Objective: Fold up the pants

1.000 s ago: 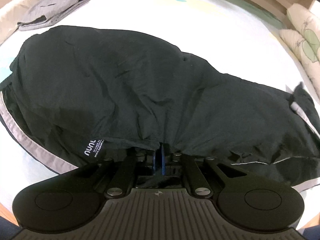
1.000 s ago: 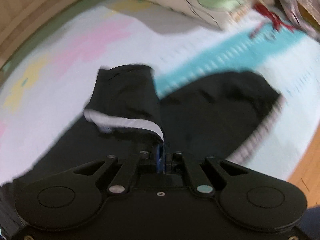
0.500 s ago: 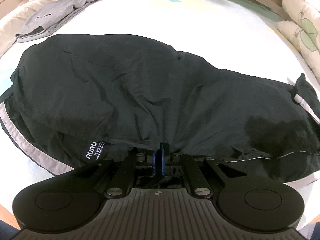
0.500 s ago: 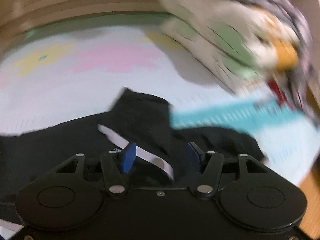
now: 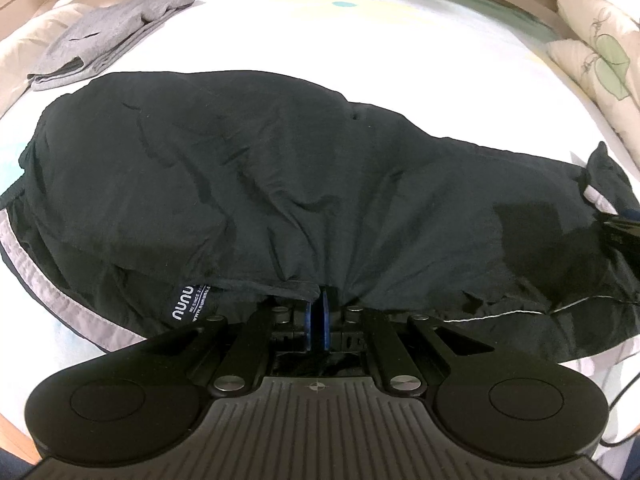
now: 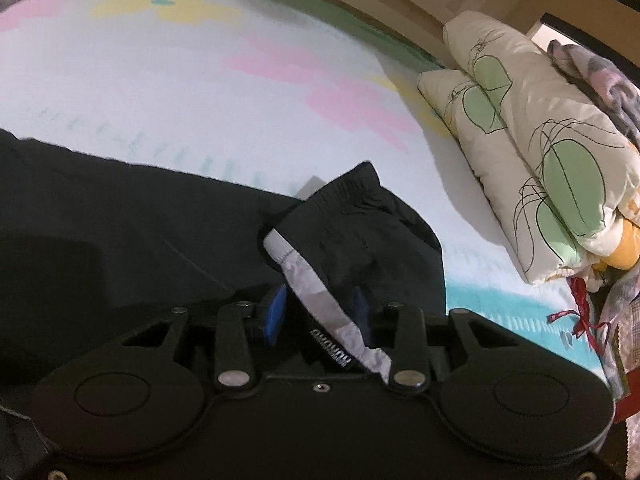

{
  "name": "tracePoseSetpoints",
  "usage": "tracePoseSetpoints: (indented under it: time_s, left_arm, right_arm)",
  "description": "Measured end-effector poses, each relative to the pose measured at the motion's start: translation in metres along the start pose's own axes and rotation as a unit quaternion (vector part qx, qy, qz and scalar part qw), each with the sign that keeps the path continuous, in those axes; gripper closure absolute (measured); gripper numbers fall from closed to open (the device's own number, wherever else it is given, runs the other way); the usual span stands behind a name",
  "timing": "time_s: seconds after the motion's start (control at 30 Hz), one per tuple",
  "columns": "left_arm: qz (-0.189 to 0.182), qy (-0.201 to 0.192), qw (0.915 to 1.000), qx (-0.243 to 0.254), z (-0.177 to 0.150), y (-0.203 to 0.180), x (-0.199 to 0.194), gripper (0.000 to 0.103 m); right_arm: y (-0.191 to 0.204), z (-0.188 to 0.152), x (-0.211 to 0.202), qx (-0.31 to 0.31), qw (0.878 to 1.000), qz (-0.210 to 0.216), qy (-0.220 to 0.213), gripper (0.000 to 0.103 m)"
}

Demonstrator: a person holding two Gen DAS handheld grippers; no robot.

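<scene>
The black pants (image 5: 280,184) with a grey side stripe lie folded lengthwise across the bed, legs running right. My left gripper (image 5: 316,312) is shut on the near edge of the pants, by the white logo tag. In the right wrist view the pants (image 6: 120,216) end in a bunched cuff (image 6: 352,224) with a grey stripe. My right gripper (image 6: 320,312) is open, its blue pads either side of the striped cuff edge, which drapes between them. The right gripper's tip shows at the far right edge of the left wrist view (image 5: 624,224).
A grey folded garment (image 5: 108,36) lies at the back left of the bed. Cream pillows with green leaves (image 6: 540,148) are stacked at the right, with a red ribbon (image 6: 580,312) and patterned cloth beyond. The sheet (image 6: 200,60) has pink and yellow patches.
My right gripper opened and let go of the striped cuff, then swung so the cuff lies between its pads. The pants settled flatter. My left gripper stayed shut on the near edge.
</scene>
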State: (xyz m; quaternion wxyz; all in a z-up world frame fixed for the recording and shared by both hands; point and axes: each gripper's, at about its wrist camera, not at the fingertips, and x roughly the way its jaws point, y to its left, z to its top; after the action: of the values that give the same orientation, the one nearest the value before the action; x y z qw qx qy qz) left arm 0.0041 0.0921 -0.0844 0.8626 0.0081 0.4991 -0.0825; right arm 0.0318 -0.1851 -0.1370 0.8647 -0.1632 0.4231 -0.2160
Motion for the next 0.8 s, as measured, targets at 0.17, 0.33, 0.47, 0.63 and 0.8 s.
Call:
tracePoseSetpoints:
  time_s: [0.17,0.33,0.47,0.63,0.8]
  left_arm:
    - [-0.008,0.002,0.9999,-0.009,0.002,0.005,-0.002,0.097]
    - [-0.018,0.007,0.9994,-0.027,0.005,0.012,-0.005,0.097]
    - [-0.024,0.007,0.9990,-0.036,0.006,0.014,-0.006,0.098]
    - [-0.042,0.002,0.9979,-0.049,0.008,0.019,-0.014,0.098]
    - [-0.051,-0.012,0.9974,-0.049,0.011,0.022,-0.026,0.098]
  right_arm:
    - [-0.028,-0.001,-0.008,0.078,0.996,0.038,0.008,0.092]
    - [-0.127,-0.010,-0.023,0.276,0.952,0.123,0.038,0.092]
    - [-0.206,-0.036,-0.023,0.385,0.909,0.141,0.080,0.093]
    - [-0.258,-0.075,-0.015,0.442,0.880,0.125,0.122,0.093]
    - [-0.268,-0.099,0.000,0.492,0.845,0.144,0.152,0.093]
